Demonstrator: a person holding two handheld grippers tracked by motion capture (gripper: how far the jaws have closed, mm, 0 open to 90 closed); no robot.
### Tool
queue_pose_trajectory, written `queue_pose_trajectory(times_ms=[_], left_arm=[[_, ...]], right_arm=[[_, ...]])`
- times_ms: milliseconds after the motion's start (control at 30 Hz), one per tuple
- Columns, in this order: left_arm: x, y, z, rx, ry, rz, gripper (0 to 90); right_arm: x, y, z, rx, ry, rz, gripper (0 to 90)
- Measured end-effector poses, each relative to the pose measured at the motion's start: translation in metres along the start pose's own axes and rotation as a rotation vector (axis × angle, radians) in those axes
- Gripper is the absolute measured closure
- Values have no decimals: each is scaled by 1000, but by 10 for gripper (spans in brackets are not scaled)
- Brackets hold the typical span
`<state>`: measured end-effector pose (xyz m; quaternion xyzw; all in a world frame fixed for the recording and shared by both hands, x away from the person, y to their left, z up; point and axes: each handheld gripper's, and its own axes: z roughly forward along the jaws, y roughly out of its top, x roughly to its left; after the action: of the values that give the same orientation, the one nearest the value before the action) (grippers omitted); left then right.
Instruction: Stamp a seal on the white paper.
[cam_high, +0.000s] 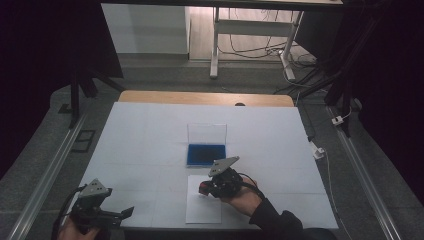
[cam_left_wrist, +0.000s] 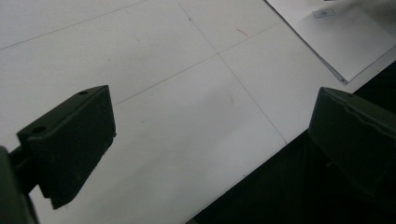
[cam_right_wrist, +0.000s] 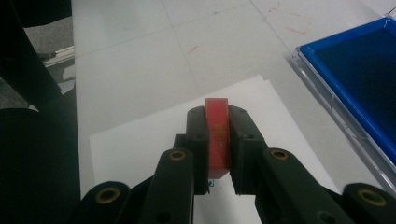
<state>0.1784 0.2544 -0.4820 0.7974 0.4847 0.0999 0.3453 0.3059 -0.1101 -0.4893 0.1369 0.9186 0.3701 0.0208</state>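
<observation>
Clamping a flat red stamp (cam_right_wrist: 217, 135), the right claw (cam_right_wrist: 218, 140) is over the white paper sheet (cam_right_wrist: 140, 149), so stamping seems under way; the glossy blue ink pad (cam_high: 206, 154) lies just beyond, the left claw (cam_left_wrist: 210, 140) gapes empty over the matte bench (cam_left_wrist: 140, 56)

Table top (cam_high: 145, 130): smooth matt white sheet, faint seam lines; bare wood strip (cam_high: 205, 98) along the far edge, upper centre of the high view. Paper sheet (cam_high: 202, 207): plain white, matt, flat. Blue box (cam_right_wrist: 359, 79): glossy blue plastic tray, clear plastic lid (cam_high: 206, 133), shiny rim. Red stamp (cam_right_wrist: 217, 135): smooth red plastic, slight sheen. Both grippers, right gripper (cam_right_wrist: 218, 140) and left gripper (cam_left_wrist: 210, 149): matt black plastic, brass-look rivets on right. Floor (cam_high: 50, 135): grey, rough carpet-like texture.
</observation>
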Motion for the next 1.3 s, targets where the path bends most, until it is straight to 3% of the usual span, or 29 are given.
queue_pose_trajectory(times_ms=[600,1300], left_arm=[[0,0,0,2,0,3,11],[0,0,0,3,-1,0,12]], right_arm=[[-3,6,-9,-32,15,34,798],[-18,9,-23,-78,-21,57,798]])
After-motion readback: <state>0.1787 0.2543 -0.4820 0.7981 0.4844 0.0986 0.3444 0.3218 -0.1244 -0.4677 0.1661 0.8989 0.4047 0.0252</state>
